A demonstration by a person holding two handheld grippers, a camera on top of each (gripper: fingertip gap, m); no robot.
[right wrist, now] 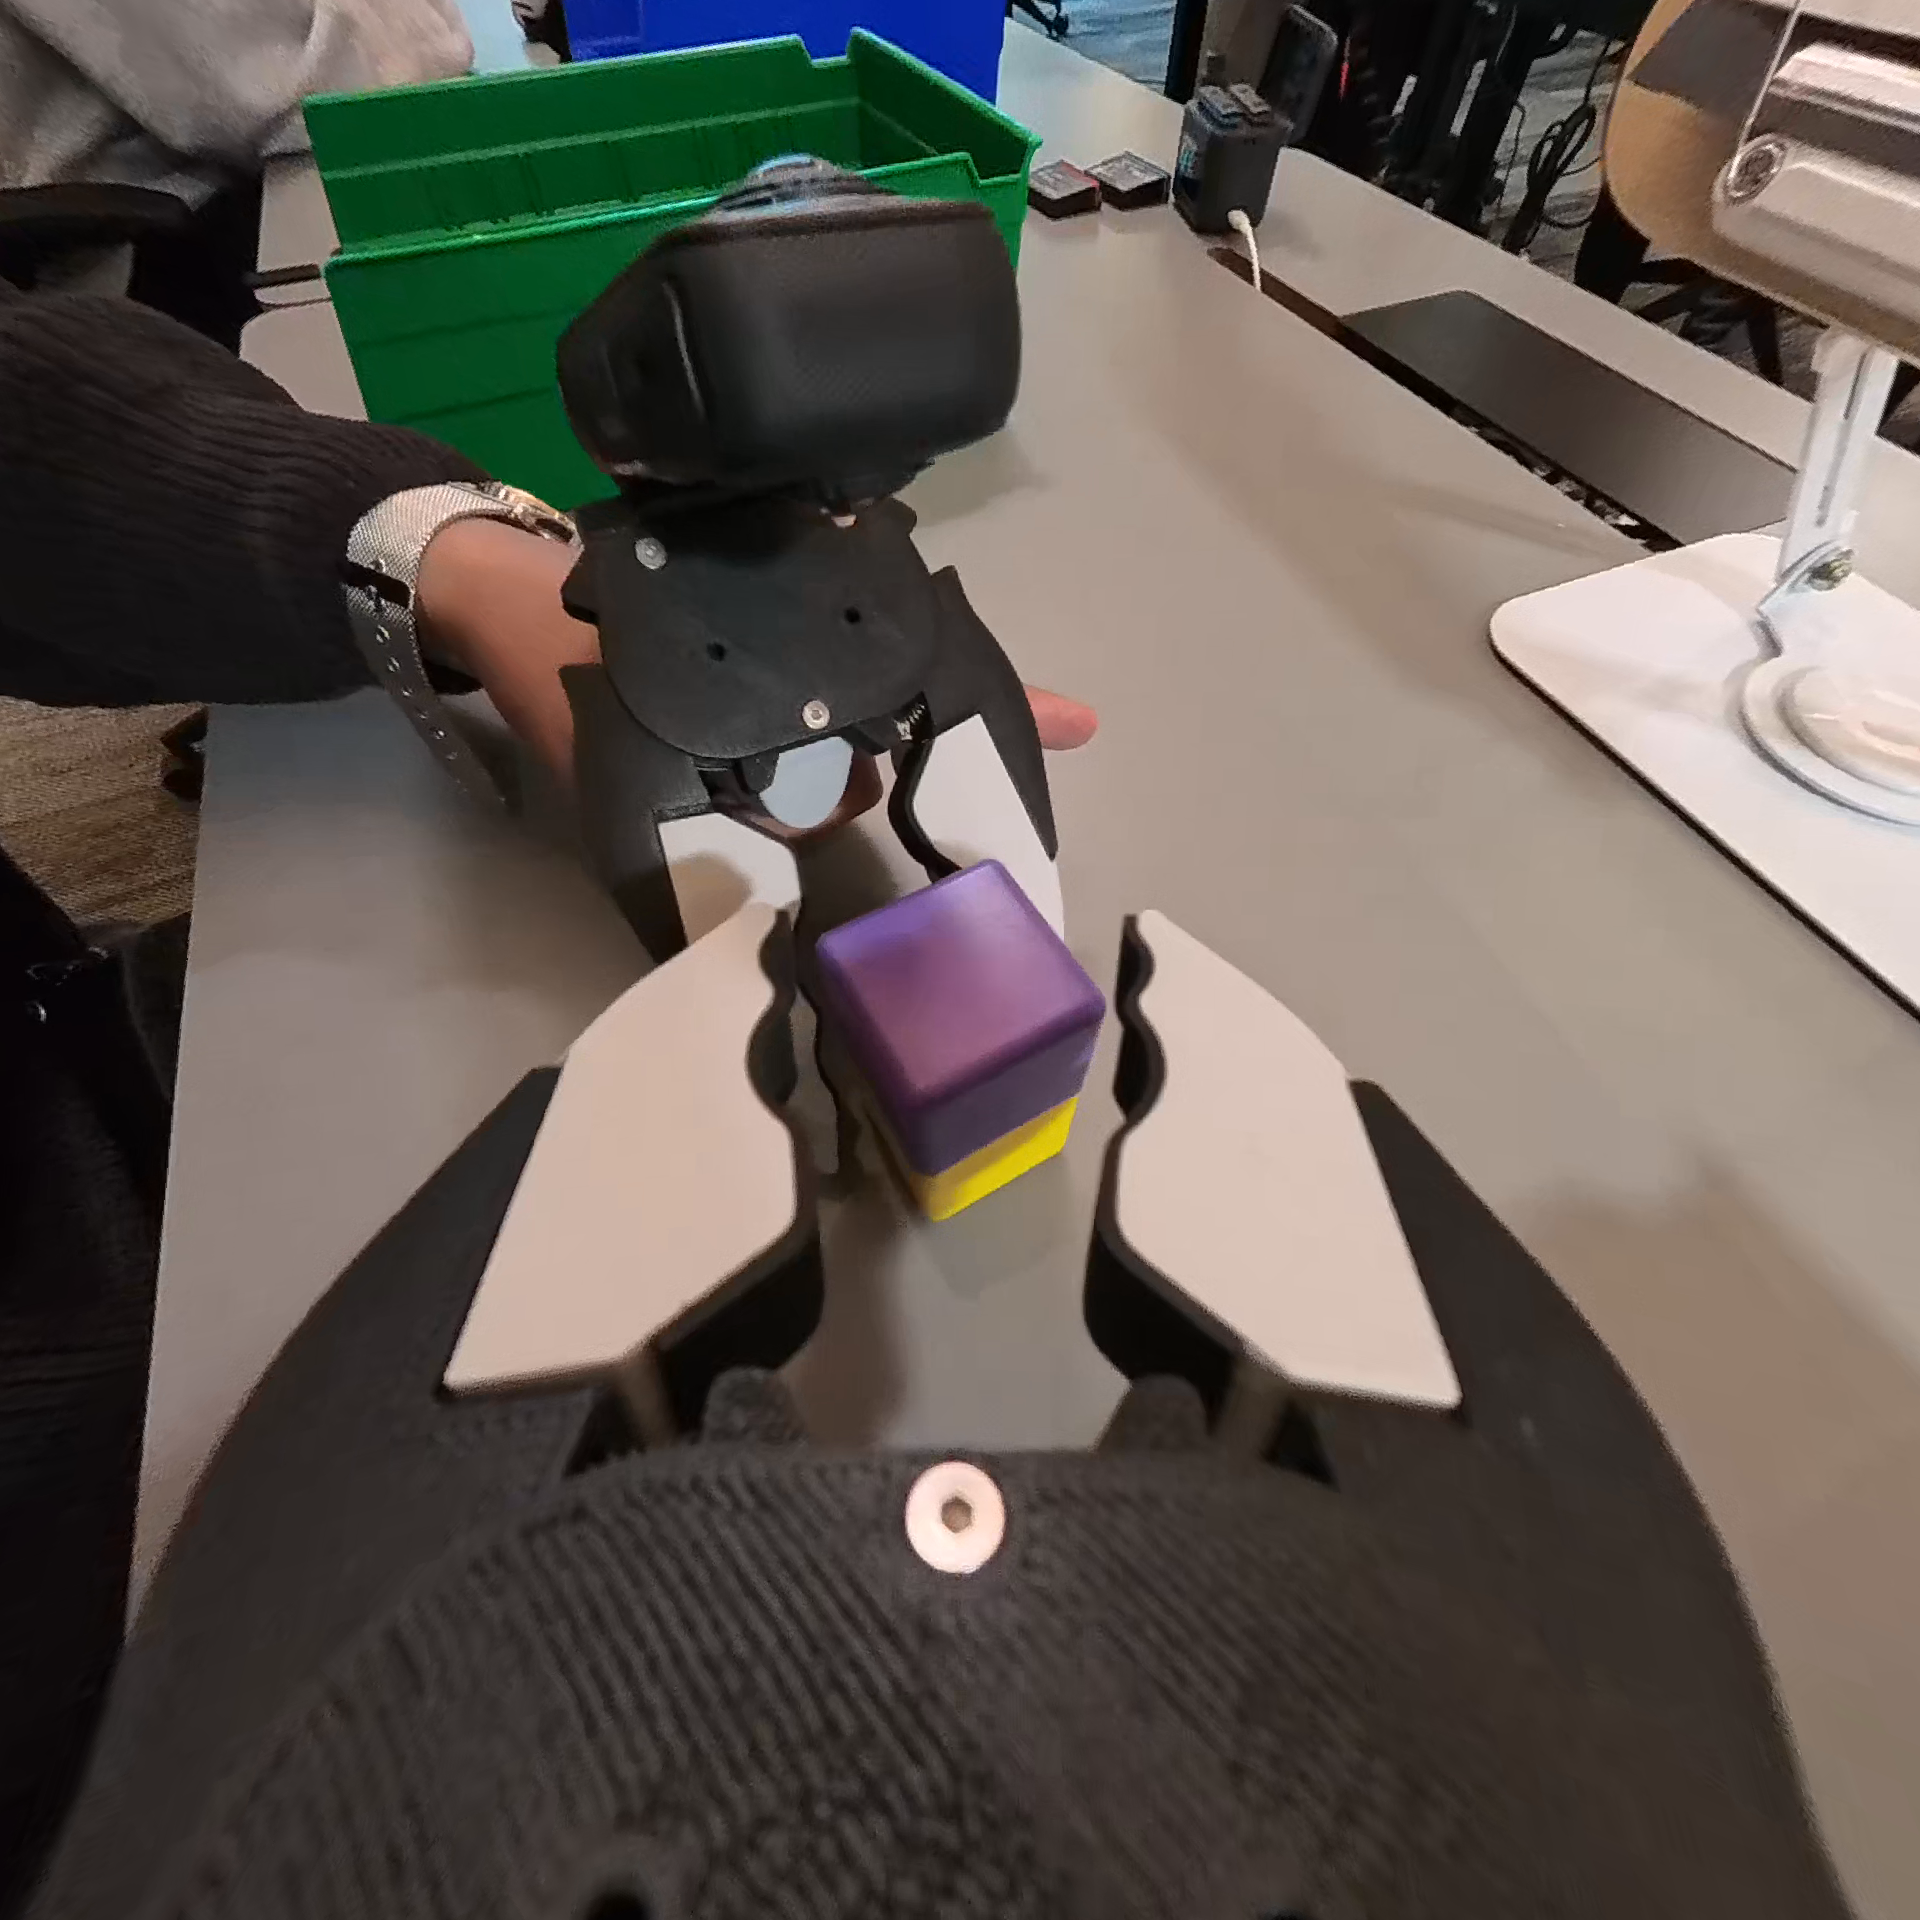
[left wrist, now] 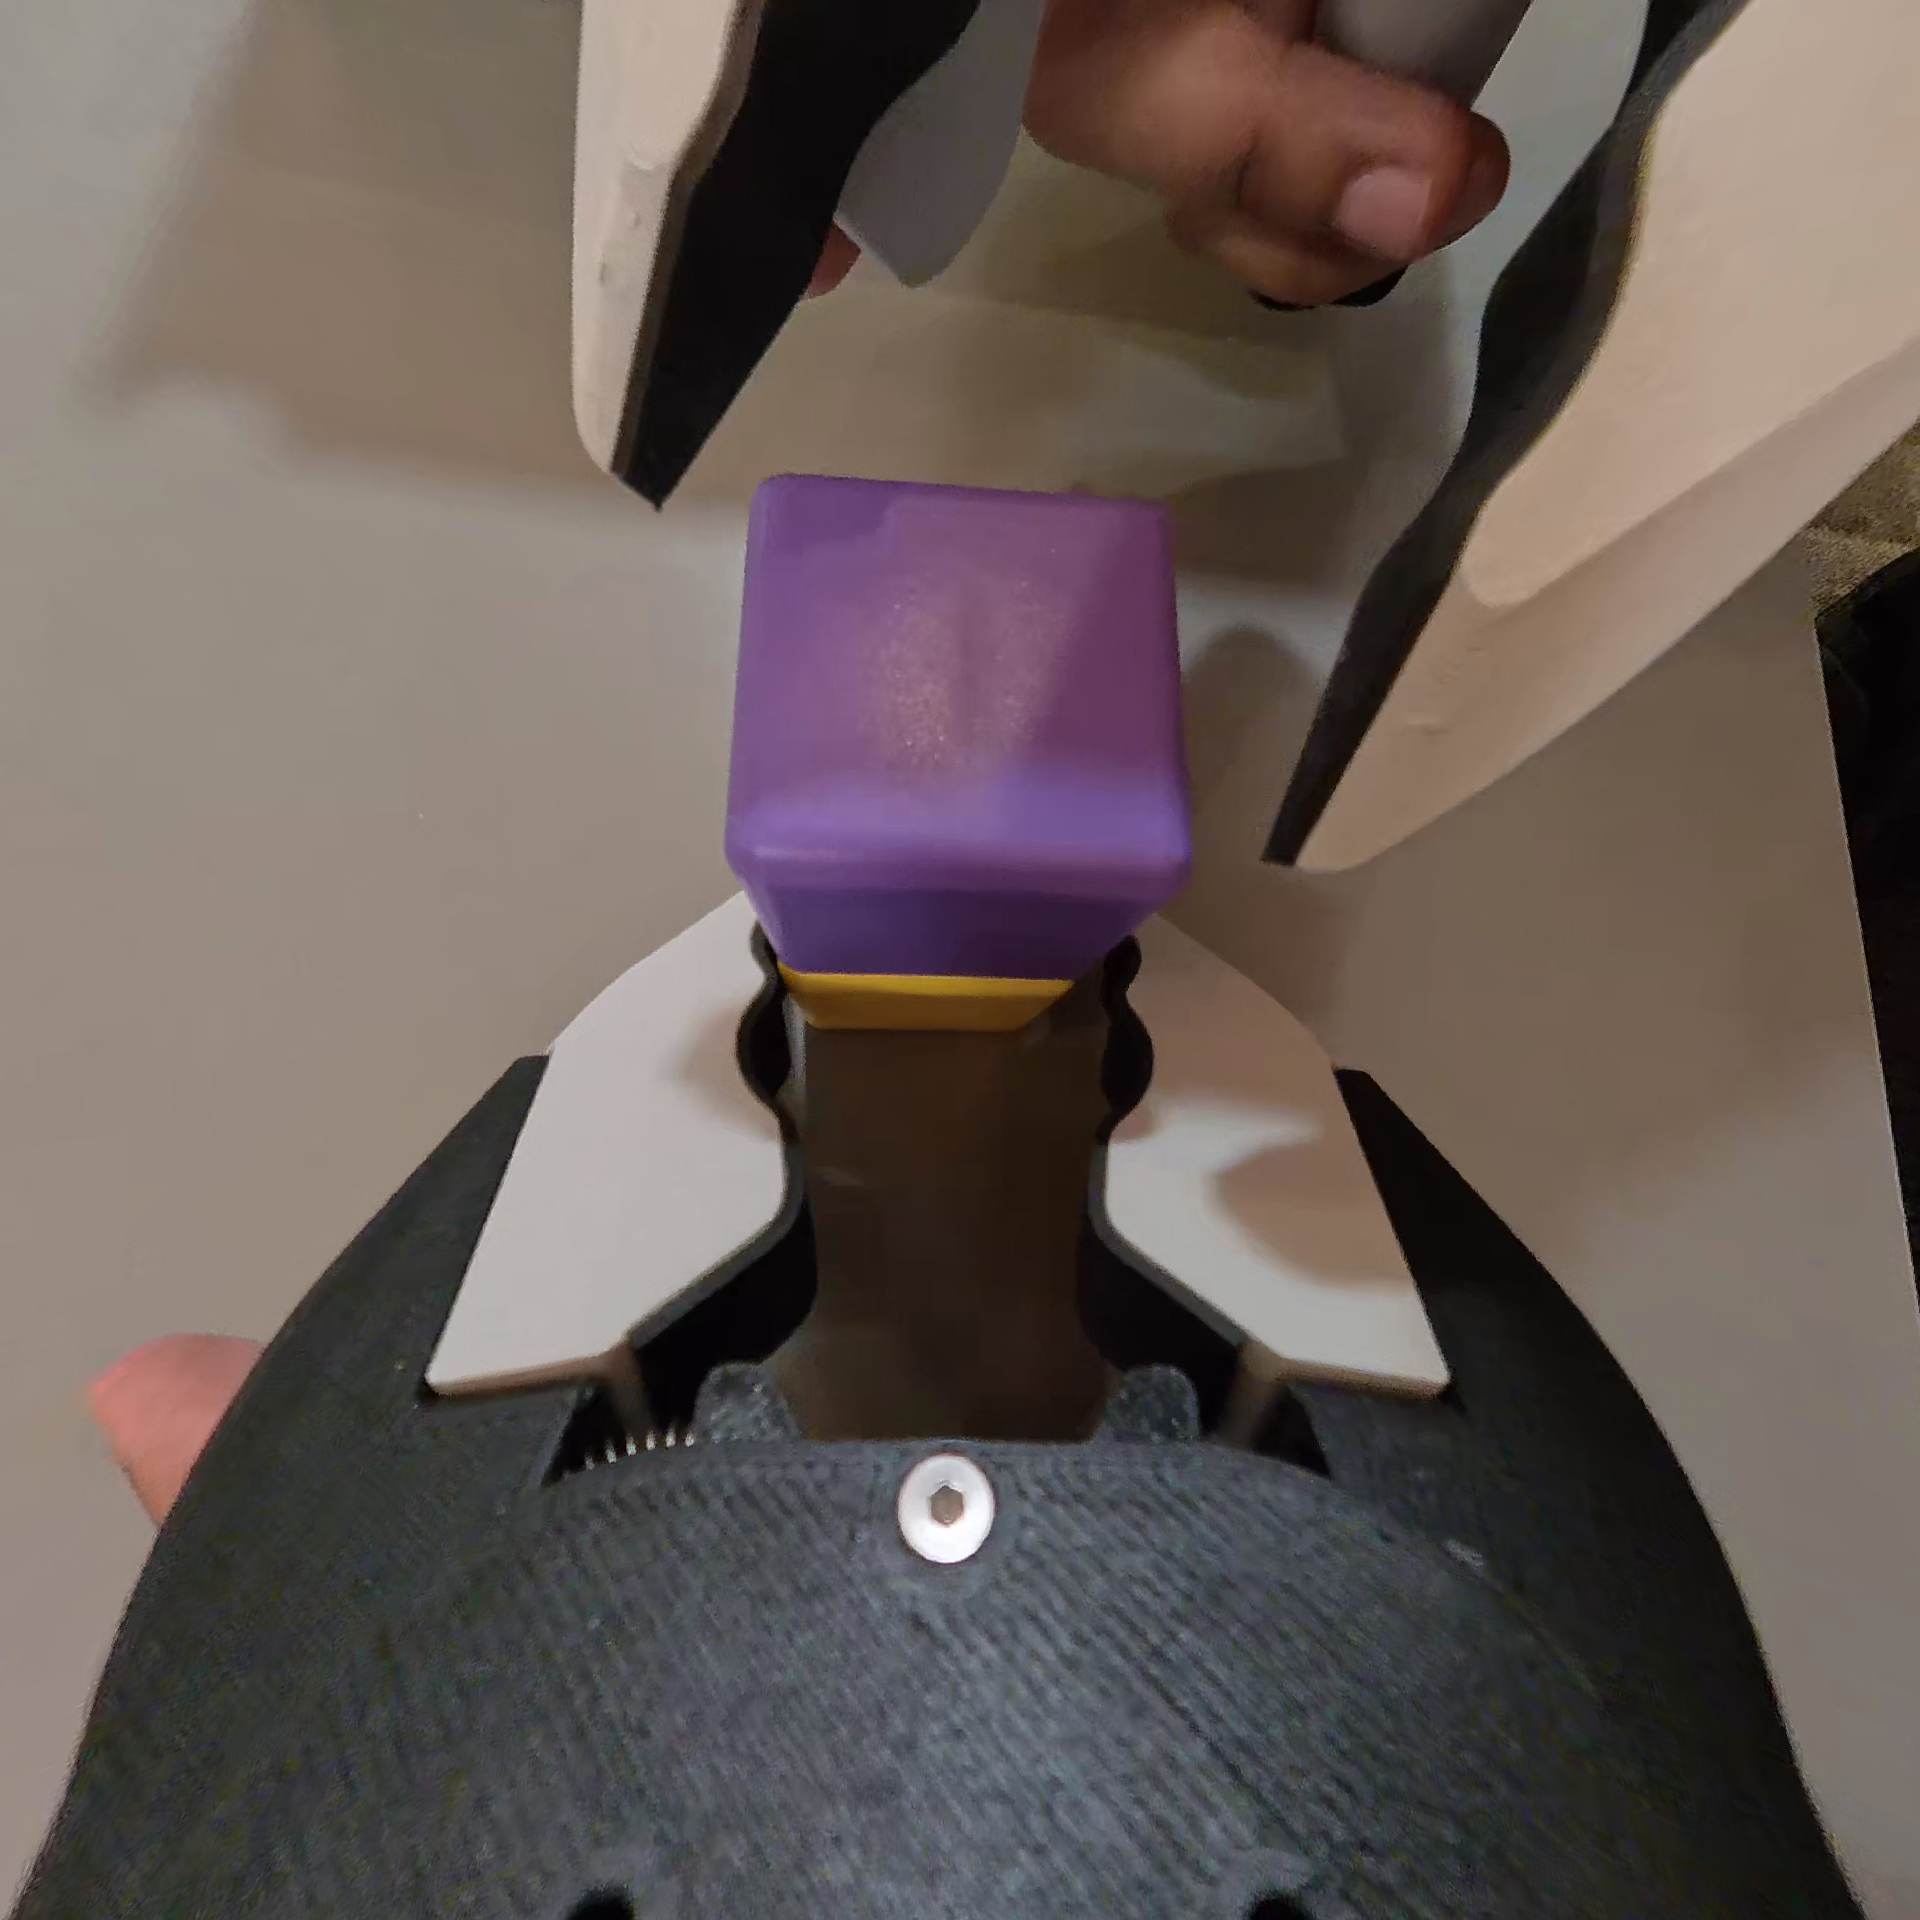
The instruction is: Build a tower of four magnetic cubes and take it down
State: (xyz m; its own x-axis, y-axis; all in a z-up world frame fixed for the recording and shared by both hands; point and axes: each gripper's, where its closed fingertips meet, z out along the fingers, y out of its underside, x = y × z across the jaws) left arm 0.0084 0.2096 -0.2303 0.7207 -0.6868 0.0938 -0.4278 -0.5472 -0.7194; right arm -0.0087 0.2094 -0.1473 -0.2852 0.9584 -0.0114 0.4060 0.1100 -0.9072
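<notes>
The left tongs (right wrist: pixel 883 894) pinch the yellow block (right wrist: pixel 997 1169) that carries the purple block (right wrist: pixel 961 1023) on the tabletop (right wrist: pixel 1299 727), steadying the stack, while the right tongs (right wrist: pixel 951 997) straddle it, spread and not touching.

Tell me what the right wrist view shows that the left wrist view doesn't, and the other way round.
Only the right wrist view: the green bin behind, a white lamp base at right, a sleeve and watch, and the left gripper's camera housing.
Only the left wrist view: the right gripper's hand from below.
Both: the purple block on the yellow block, the grey table, the left gripper beside the stack and the right gripper open about it.
</notes>
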